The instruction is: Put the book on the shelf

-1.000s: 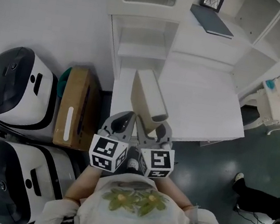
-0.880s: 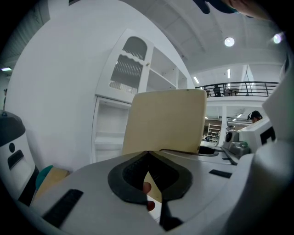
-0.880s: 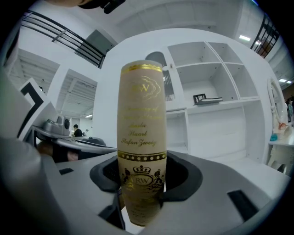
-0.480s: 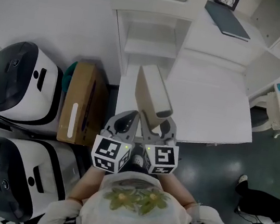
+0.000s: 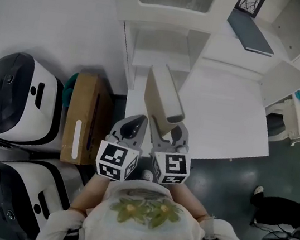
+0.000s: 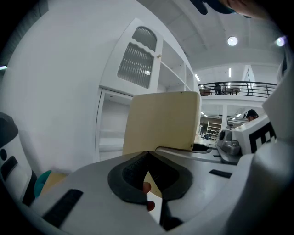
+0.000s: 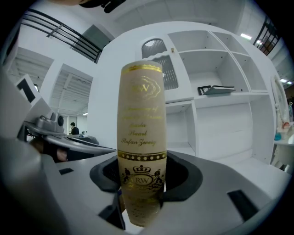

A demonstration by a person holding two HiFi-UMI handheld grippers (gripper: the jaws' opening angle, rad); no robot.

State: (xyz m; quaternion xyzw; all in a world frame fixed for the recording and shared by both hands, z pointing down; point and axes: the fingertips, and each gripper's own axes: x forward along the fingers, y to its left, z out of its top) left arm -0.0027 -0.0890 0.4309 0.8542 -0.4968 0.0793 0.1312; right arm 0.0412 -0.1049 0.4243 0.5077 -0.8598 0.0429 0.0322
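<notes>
While my right gripper [image 5: 173, 137] clamps the cream, gold-lettered hardback book [image 7: 141, 114] by its spine, upright before the white shelf unit [image 5: 160, 47], my left gripper [image 6: 147, 156] sits just beside it, jaws together and empty.

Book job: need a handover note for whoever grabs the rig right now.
Right gripper: shut on the cream hardback book with gold lettering, gripped at one end of its spine.
Left gripper: shut, nothing between its jaws, close beside the right one.
The book is in the air, pointing toward the white shelf unit, not yet on any shelf.
Done: book picked up.
Left: carry it in, set it on a shelf, release.
</notes>
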